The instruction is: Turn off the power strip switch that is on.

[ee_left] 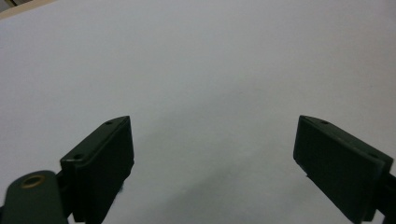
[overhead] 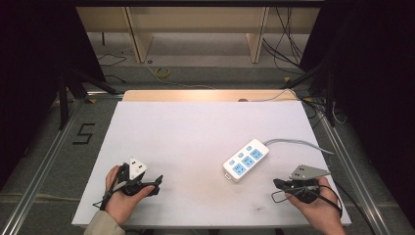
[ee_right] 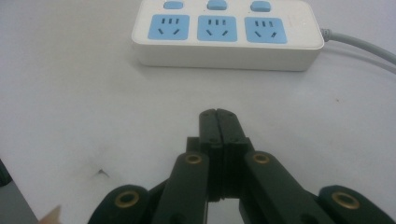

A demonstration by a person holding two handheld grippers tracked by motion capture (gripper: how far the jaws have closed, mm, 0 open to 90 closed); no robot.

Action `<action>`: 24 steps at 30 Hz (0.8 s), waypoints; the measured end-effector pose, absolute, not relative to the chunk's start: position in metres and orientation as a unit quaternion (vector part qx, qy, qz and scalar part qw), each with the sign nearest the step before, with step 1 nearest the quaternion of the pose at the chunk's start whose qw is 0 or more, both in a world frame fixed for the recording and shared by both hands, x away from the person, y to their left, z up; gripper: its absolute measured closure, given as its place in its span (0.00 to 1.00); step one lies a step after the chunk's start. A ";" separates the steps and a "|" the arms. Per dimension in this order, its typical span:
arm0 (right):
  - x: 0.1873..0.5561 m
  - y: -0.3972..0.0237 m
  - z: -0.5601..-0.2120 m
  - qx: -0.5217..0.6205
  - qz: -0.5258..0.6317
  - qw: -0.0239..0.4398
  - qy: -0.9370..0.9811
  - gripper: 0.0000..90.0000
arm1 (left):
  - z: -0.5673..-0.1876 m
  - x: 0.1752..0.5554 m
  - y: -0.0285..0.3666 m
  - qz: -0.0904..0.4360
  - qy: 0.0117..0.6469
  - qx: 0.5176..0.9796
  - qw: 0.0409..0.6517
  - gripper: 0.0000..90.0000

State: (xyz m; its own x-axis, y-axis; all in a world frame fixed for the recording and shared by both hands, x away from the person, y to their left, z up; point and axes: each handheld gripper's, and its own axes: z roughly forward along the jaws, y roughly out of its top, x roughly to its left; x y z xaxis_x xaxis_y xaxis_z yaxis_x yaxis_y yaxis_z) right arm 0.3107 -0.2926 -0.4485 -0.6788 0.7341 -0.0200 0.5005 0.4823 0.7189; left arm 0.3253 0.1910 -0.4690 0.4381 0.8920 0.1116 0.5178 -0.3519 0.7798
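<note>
A white power strip (overhead: 246, 159) with three blue sockets lies right of the table's middle; its grey cable (overhead: 298, 142) runs off to the right. In the right gripper view the power strip (ee_right: 228, 35) lies just ahead of my right gripper (ee_right: 218, 113), whose jaws are pressed together with nothing between them. My right gripper (overhead: 277, 182) rests near the front right, below the strip. My left gripper (overhead: 159, 183) sits at the front left; in the left gripper view my left gripper (ee_left: 212, 156) stands wide open over bare white table.
The white table top (overhead: 195, 132) has a wooden strip (overhead: 205, 95) along its far edge. Metal rails (overhead: 44, 161) run along both sides. Cables and wooden furniture legs (overhead: 139, 41) lie on the floor beyond.
</note>
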 end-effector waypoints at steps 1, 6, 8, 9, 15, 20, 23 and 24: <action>0.312 -0.292 -0.448 0.367 0.354 0.165 0.844 1.00 | -0.469 0.325 0.191 0.274 0.454 0.775 0.343 0.13; 0.313 -0.292 -0.448 0.370 0.350 0.161 0.845 1.00 | -0.469 0.325 0.190 0.275 0.453 0.775 0.343 0.13; 0.314 -0.292 -0.448 0.370 0.349 0.161 0.846 1.00 | -0.469 0.325 0.190 0.274 0.454 0.775 0.344 0.13; 0.314 -0.292 -0.448 0.371 0.348 0.160 0.846 1.00 | -0.469 0.326 0.190 0.275 0.453 0.776 0.343 0.13; 0.317 -0.291 -0.448 0.377 0.338 0.150 0.849 1.00 | -0.470 0.326 0.189 0.274 0.454 0.774 0.346 0.14; 0.318 -0.289 -0.446 0.375 0.334 0.151 0.852 1.00 | -0.469 0.326 0.188 0.276 0.452 0.775 0.345 0.14; 0.320 -0.288 -0.445 0.375 0.330 0.153 0.852 1.00 | -0.469 0.326 0.188 0.277 0.451 0.776 0.344 0.14; 0.321 -0.287 -0.444 0.376 0.330 0.153 0.852 1.00 | -0.469 0.326 0.188 0.277 0.452 0.774 0.345 0.14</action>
State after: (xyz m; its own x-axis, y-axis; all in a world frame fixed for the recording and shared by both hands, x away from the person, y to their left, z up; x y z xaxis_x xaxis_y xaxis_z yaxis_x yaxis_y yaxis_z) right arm 0.3208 -0.2870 -0.4442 -0.6702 0.7421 -0.0118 0.5405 0.4989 0.6775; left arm 0.3260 0.1881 -0.4688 0.4381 0.8913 0.1171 0.5083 -0.3530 0.7855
